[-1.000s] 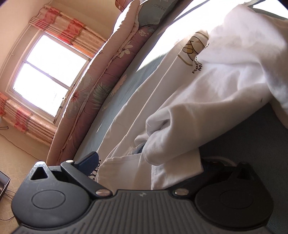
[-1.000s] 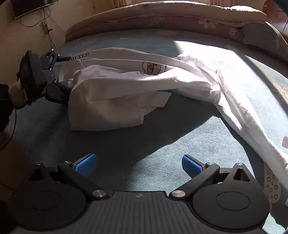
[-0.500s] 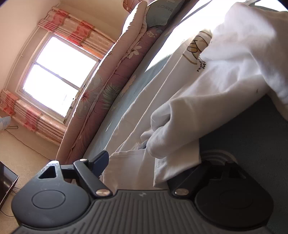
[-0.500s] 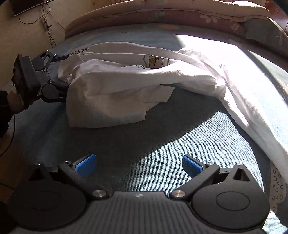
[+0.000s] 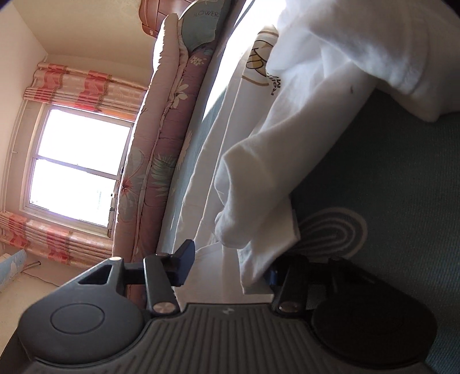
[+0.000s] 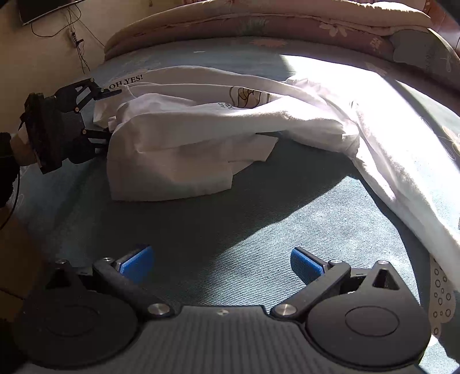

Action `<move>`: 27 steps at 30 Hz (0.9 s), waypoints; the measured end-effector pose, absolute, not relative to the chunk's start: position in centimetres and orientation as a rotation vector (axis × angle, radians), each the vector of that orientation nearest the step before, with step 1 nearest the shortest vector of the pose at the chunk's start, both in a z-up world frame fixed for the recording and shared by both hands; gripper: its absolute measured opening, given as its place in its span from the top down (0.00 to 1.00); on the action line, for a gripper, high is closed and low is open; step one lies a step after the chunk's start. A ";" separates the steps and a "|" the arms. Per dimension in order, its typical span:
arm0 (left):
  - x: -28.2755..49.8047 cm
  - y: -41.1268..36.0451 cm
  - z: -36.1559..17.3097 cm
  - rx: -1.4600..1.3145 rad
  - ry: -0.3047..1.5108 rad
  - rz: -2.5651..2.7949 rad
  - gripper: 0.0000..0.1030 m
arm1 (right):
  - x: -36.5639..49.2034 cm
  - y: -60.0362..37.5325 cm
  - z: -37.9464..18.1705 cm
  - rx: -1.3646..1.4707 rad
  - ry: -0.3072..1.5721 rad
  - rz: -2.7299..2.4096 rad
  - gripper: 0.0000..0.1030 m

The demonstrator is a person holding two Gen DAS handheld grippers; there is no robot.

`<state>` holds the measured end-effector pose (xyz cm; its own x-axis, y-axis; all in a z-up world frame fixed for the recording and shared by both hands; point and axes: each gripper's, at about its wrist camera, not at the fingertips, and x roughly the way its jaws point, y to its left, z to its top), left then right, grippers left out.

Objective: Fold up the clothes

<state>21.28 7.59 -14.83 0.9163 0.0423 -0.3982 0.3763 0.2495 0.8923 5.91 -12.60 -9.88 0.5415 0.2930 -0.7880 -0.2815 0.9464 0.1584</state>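
Note:
A crumpled white garment [image 6: 201,138] with "OH,YES!" print and a cartoon graphic lies on the teal bed [image 6: 230,224]. My left gripper [image 6: 110,115] is at the garment's left end, held by a person's hand [image 6: 20,149]. In the left wrist view a bunched hem of the white garment [image 5: 302,143] fills the gap of the left gripper [image 5: 230,267]. Its jaws are closing, the right pad hidden under cloth and the left pad just at the cloth's edge. My right gripper [image 6: 221,261] hovers open over bare bed, nothing between its blue pads.
A rolled floral quilt [image 6: 287,17] and a pillow [image 6: 425,49] lie along the far side of the bed. A window [image 5: 77,167] with striped curtains is beyond the quilt. Part of the garment trails down the right side [image 6: 402,184]. Cables hang on the wall [image 6: 74,37].
The left gripper's jaws have narrowed around the garment's hem, and the gripper has rolled and sunk slightly. The right gripper has kept still and open.

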 end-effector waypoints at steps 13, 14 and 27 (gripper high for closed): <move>18.4 8.7 -13.1 1.210 0.396 -0.182 0.95 | 5.6 -12.4 -8.9 0.029 0.907 0.348 0.00; 17.9 9.0 -12.7 1.212 0.393 -0.176 0.95 | 5.6 -12.4 -8.7 0.033 0.901 0.348 0.00; 12.7 19.5 -10.5 1.370 0.548 -0.008 0.95 | 5.3 -10.3 -7.7 0.014 0.862 0.404 0.00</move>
